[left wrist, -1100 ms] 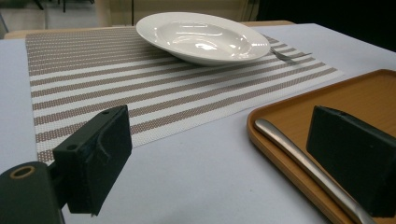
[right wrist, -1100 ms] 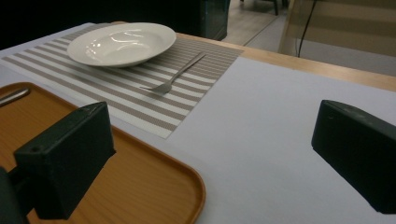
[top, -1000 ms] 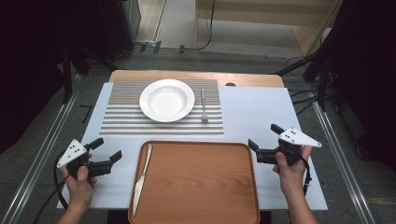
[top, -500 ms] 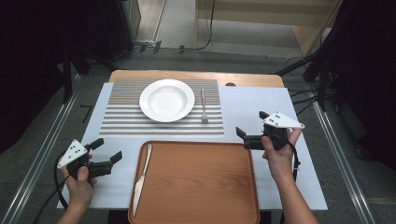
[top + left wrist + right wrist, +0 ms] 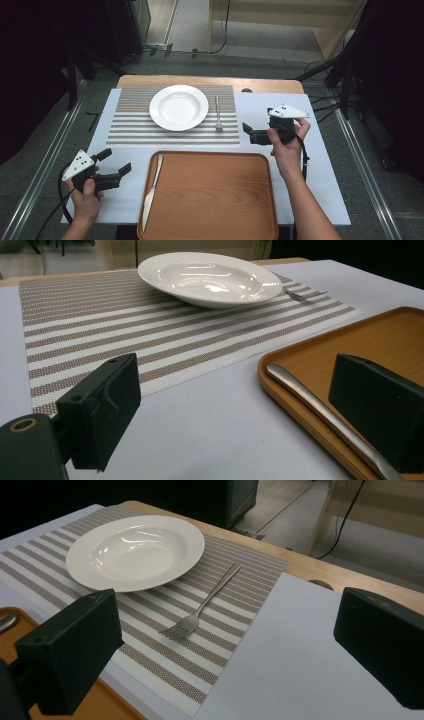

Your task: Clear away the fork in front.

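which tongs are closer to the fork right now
Right. The right tongs sit just right of the fork, open and aimed at it. The left tongs are open too, far off at the near left corner, beside the tray.

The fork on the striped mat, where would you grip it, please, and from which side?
Probably the fork at mid-handle, from above, jaws across the thin shaft. It lies flat on the placemat, tines toward the person, apart from the plate; the open right gripper is nearest.
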Demonstrator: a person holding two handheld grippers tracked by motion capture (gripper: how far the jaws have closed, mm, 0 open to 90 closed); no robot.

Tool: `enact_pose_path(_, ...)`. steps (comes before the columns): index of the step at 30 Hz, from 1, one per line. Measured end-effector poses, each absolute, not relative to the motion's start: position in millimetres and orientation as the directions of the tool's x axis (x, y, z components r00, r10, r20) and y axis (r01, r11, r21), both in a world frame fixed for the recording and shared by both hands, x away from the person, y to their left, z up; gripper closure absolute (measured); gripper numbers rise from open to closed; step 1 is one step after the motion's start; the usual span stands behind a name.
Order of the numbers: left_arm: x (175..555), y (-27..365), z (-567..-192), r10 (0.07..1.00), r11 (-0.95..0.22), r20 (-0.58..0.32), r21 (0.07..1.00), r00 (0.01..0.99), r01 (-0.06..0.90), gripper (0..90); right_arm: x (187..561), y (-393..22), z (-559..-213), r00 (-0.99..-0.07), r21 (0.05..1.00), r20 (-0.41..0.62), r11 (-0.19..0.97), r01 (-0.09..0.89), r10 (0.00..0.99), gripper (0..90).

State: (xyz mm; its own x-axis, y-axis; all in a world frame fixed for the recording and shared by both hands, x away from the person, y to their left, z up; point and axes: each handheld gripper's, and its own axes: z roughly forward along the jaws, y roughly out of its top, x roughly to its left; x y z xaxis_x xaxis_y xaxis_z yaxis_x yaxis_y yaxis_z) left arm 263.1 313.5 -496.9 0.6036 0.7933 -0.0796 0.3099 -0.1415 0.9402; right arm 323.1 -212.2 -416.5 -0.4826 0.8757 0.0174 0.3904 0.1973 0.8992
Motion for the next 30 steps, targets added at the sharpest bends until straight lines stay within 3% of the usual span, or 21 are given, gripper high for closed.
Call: enact_pose_path(30,262,313,-497,0.789,-0.15,-0.071,0.941,0.61,0.304,6.2,404,-166,-425,-0.451,0.802,0.027,0.25,0.542,0.892,0.0)
